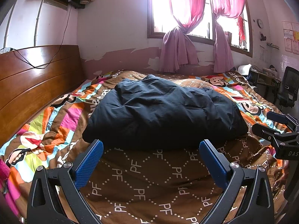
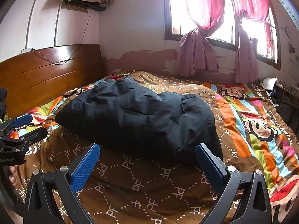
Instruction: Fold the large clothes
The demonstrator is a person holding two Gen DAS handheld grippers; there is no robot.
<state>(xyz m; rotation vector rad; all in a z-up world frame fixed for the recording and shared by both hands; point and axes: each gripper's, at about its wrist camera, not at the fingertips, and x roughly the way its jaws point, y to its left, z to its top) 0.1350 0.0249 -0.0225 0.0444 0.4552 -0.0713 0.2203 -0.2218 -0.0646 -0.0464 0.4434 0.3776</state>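
Pink-curtained daylight falls on the bed [image 1: 56,128], where a dark padded jacket [image 1: 164,110] lies bundled mid-quilt. Both the left gripper [image 1: 151,149] and right gripper [image 2: 147,151] hover just short of it, fingers spread wide, seemingly lining up a grasp.

You're getting strong daylight thru the window [image 1: 186,9], blowing out w/ glare; it's glinting off the headboard [image 2: 61,53]. Jacket [image 1: 162,110] is reading dark. Fisheye's bending edges, corners going black.

A bed [image 1: 24,85] bears a patterned quilt [image 1: 149,183] and dark jacket [image 1: 158,112].
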